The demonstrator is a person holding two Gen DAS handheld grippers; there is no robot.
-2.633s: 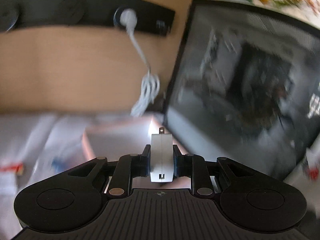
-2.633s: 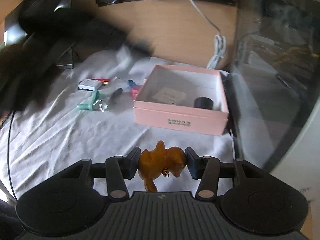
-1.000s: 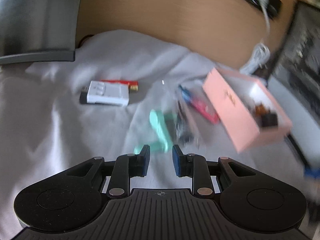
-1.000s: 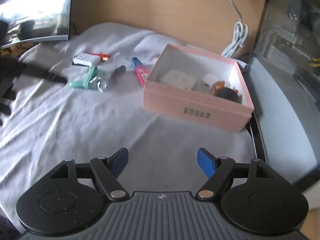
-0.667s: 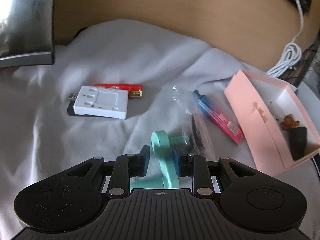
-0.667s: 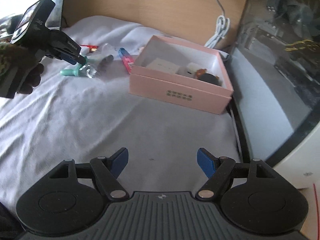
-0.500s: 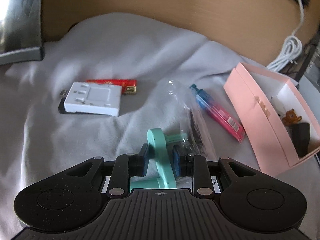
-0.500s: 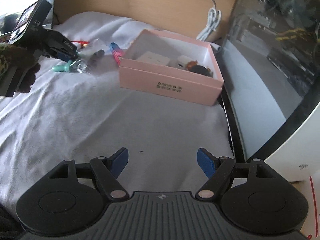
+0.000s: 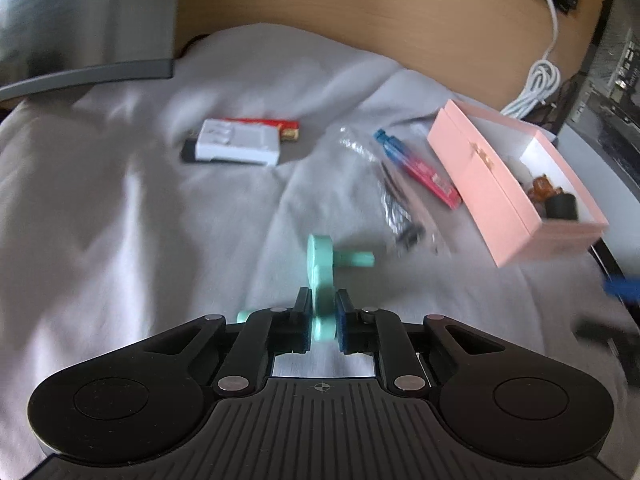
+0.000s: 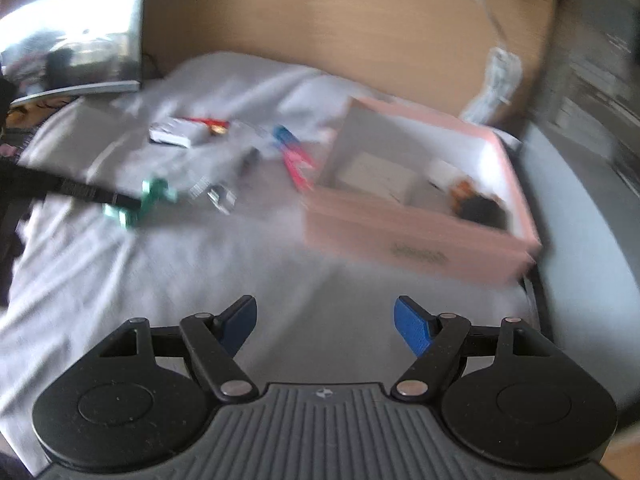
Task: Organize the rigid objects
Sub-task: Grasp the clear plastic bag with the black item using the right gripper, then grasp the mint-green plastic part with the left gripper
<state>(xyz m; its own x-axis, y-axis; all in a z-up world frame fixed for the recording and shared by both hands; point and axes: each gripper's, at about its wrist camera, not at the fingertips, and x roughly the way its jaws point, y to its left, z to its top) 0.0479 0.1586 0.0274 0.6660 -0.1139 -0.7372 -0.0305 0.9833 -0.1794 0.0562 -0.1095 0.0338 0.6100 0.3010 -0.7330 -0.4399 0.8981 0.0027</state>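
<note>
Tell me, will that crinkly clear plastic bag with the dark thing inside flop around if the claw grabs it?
Probably yes. The clear plastic bag looks thin and wrinkled on the white cloth, so it would likely bend and sag. Its shiny film might be slippery. The dark thing inside could slide toward the low end, though blur hides what it is.

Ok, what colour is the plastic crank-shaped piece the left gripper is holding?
Mint green plastic crank-shaped piece, seen best in the left wrist view, clamped in the left gripper.

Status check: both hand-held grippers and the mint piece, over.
Left hand-held gripper shut on mint crank-shaped piece. Right hand-held gripper open, empty. Pink box open; clear plastic bag alongside the path.
</note>
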